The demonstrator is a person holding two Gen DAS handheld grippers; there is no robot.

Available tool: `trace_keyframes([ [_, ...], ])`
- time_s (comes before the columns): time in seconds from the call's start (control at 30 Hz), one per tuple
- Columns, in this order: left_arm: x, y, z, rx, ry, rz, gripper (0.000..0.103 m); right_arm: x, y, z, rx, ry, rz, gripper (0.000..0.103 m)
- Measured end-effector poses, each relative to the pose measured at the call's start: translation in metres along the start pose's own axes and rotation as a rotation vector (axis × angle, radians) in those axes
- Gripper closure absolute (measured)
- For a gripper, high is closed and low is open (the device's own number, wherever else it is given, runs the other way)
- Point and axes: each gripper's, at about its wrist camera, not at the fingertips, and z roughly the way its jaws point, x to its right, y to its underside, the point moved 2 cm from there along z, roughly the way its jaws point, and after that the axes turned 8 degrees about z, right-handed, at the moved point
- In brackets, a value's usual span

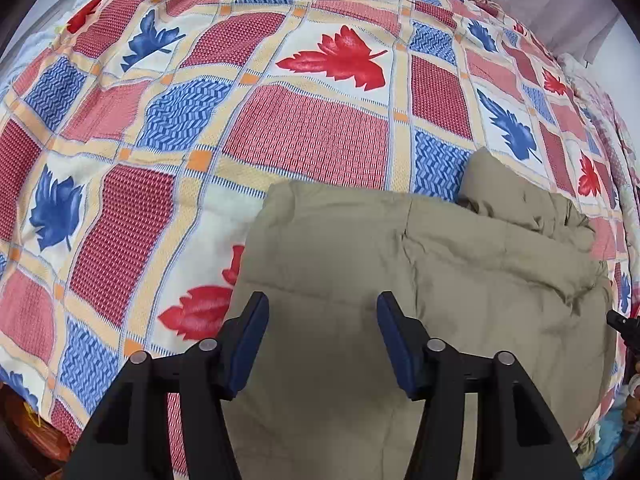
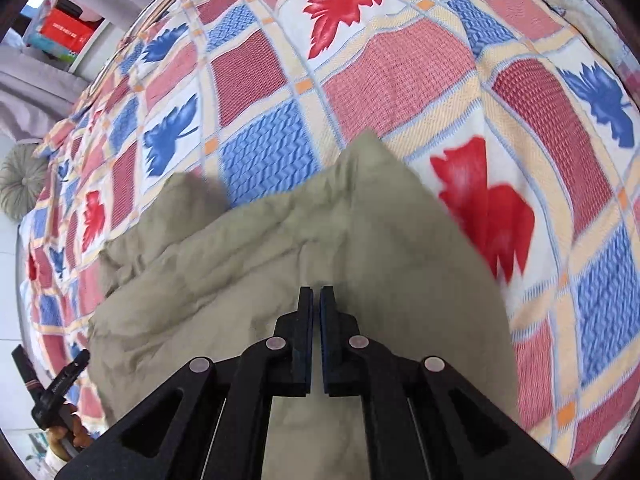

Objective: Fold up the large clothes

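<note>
A large khaki garment (image 1: 400, 272) lies partly folded and rumpled on the patterned bedspread (image 1: 304, 136). My left gripper (image 1: 323, 300) is open, its jaws wide apart just above the garment's near left part, holding nothing. In the right wrist view the garment (image 2: 280, 248) rises toward a peak in front of my right gripper (image 2: 317, 292), whose jaws are closed together. The cloth runs under them, and whether a fold is pinched between them does not show.
The bedspread (image 2: 400, 64) has red and blue leaf squares and covers the whole bed. A round grey cushion (image 2: 22, 184) lies at the bed's far left edge. A shelf with a red box (image 2: 66, 30) stands beyond the bed. The other hand-held gripper's handle (image 2: 56, 392) shows at lower left.
</note>
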Motion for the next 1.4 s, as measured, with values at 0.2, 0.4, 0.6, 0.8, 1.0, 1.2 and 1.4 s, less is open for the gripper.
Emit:
trace_keyframes([
  [0.2, 0.001, 0.032, -0.021, -0.011, -0.001, -0.003, 0.012, -0.006, 0.051, -0.014, -0.074, -0.024, 0.015, 0.099],
  [0.4, 0.003, 0.050, -0.025, -0.051, 0.023, 0.015, 0.011, -0.014, 0.092, -0.011, -0.131, -0.028, 0.033, 0.099],
  [0.6, 0.000, 0.053, -0.024, -0.070, 0.033, 0.037, 0.011, -0.034, 0.122, -0.001, -0.178, -0.021, 0.013, 0.099],
  [0.8, -0.006, 0.053, -0.021, -0.081, 0.031, 0.034, 0.011, -0.059, 0.135, 0.005, -0.201, -0.031, -0.018, 0.059],
  [1.0, -0.015, 0.055, -0.017, -0.090, 0.016, 0.034, 0.011, -0.084, 0.139, 0.007, -0.206, -0.054, -0.058, 0.030],
  [1.2, -0.033, 0.054, -0.012, -0.074, -0.023, 0.038, 0.011, -0.097, 0.148, 0.014, -0.216, -0.072, -0.068, 0.022],
  [1.4, -0.054, 0.056, -0.001, -0.100, 0.114, 0.004, 0.011, -0.102, 0.158, 0.019, -0.205, -0.148, -0.066, 0.000],
])
